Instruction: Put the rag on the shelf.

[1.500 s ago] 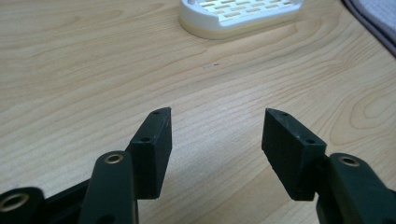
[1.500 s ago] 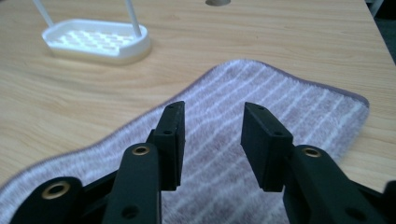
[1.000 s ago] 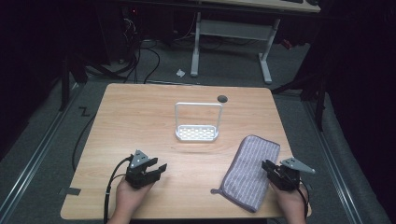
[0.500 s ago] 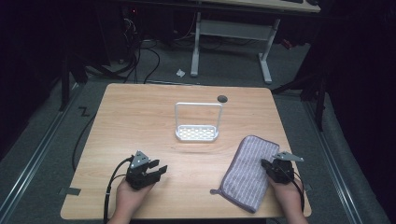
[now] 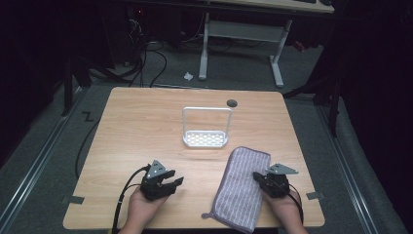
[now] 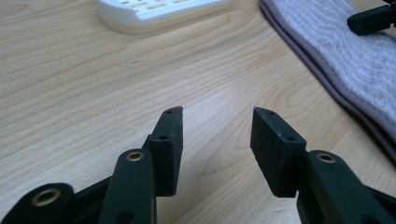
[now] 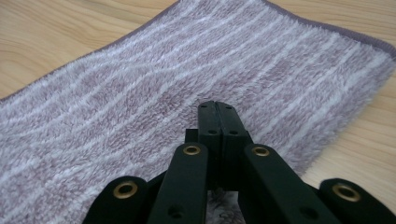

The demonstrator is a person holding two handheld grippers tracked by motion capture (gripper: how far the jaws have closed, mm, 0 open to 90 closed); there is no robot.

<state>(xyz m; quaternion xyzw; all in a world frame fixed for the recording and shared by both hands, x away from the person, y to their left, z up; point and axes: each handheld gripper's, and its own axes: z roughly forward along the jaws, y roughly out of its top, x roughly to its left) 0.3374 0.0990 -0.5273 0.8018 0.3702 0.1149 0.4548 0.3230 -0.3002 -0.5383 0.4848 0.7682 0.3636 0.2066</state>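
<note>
White rack mid-table, round grommet hole behind it, crumpled paper scrap on floor

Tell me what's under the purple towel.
The towel lies flat on the wooden table, bare wood showing all round it. The shut right gripper hovers at its right edge. Anything beneath the cloth is covered.

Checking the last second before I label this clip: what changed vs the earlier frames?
The right gripper moved in from the table's right edge onto the purple towel, and its jaws closed; in the right gripper view they meet flat over the pile, with no cloth visibly pinched. The left gripper stayed put, jaws apart over bare wood. Towel and white rack lie as before.
</note>
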